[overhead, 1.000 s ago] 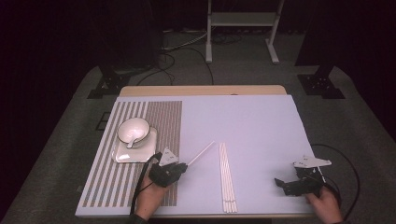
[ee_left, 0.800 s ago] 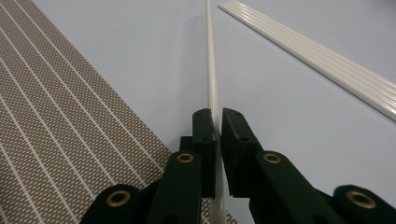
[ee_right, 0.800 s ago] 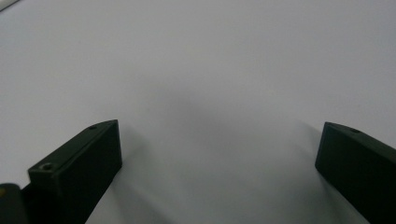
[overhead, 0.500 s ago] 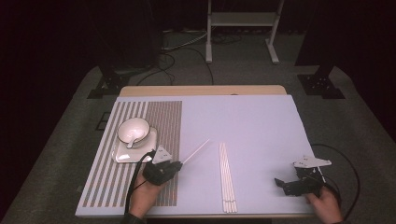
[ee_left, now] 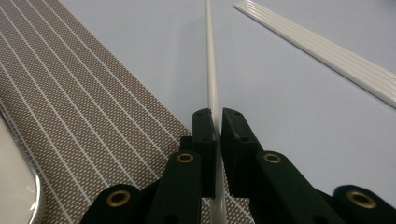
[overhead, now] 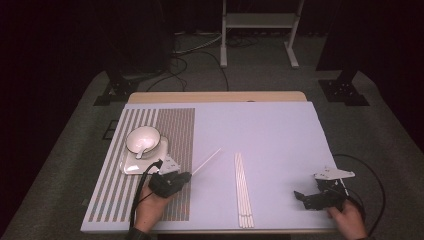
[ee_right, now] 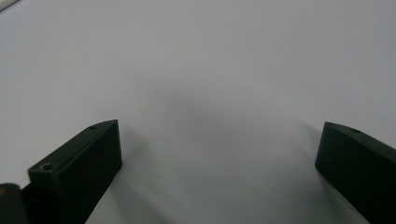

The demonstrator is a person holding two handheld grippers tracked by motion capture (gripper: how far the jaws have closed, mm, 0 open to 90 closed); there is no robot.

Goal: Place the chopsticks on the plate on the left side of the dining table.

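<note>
Chopstick [ee_left: 211, 70] duty by the looks of it. The left gripper [overhead: 186, 176] is clenched on one white chopstick, pinching it near its near end, so the long part sticks out ahead, angled up and to the right over the pale worktop [overhead: 280, 130]. It's near the right edge of the striped placemat [overhead: 172, 125], with the bowl [overhead: 143, 139] and spoon on their little tray [overhead: 131, 167] just beside the hand. The rest of the chopsticks [overhead: 243, 187] lie in a tight row in the middle of the worktop, well apart from the held one.

The right gripper [overhead: 302, 197] sits low at the near right with its jaws spread wide, nothing between them, just bare surface in front.

If I had to guess, that stick is headed for the placemat next to the tray. Gripping it that close to the end means the far tip will swing a lot with any wrist twist, so I'd keep the wrist quiet, bring the stick down level, let the whole length touch before letting go, and keep the tip from clipping the bowl. A round stick might roll, so release gently.
</note>
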